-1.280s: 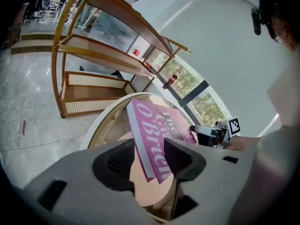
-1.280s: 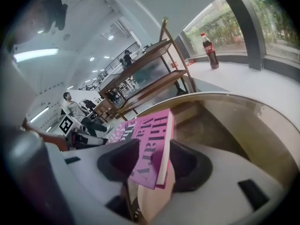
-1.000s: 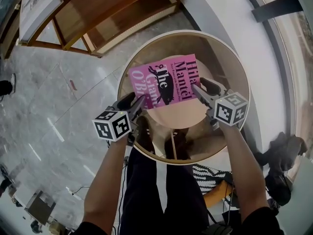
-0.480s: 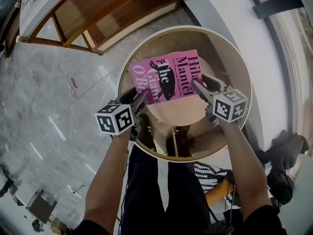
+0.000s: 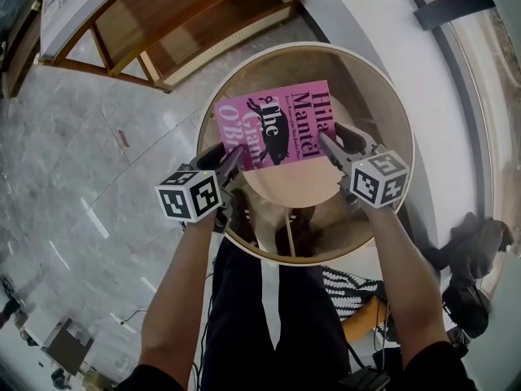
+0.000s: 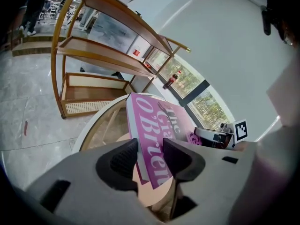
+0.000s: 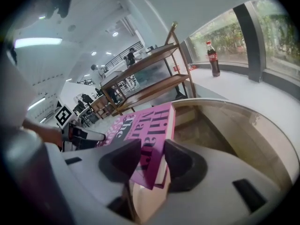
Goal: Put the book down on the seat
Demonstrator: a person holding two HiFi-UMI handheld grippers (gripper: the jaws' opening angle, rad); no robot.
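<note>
A pink book [image 5: 277, 125] with dark lettering hangs tilted just above the pale round seat [image 5: 298, 187] of a tub chair with a curved rim [image 5: 400, 112]. My left gripper [image 5: 230, 161] is shut on the book's near left corner. My right gripper [image 5: 326, 143] is shut on its near right edge. In the left gripper view the book [image 6: 157, 125] runs up between the jaws of the left gripper [image 6: 150, 156], with the seat [image 6: 140, 184] below. In the right gripper view the right gripper [image 7: 152, 159] clamps the book [image 7: 150, 123] by its page edge.
A wooden shelf unit [image 5: 187, 23] stands beyond the chair on the marble floor [image 5: 81, 177]. A cola bottle [image 7: 213, 60] stands on the window ledge. The person's legs [image 5: 269, 300] are right by the chair's front. A dark bag [image 5: 476, 251] lies on the floor at right.
Both grippers have carried the book a little farther over the seat, away from the person. Both holds are unchanged.
</note>
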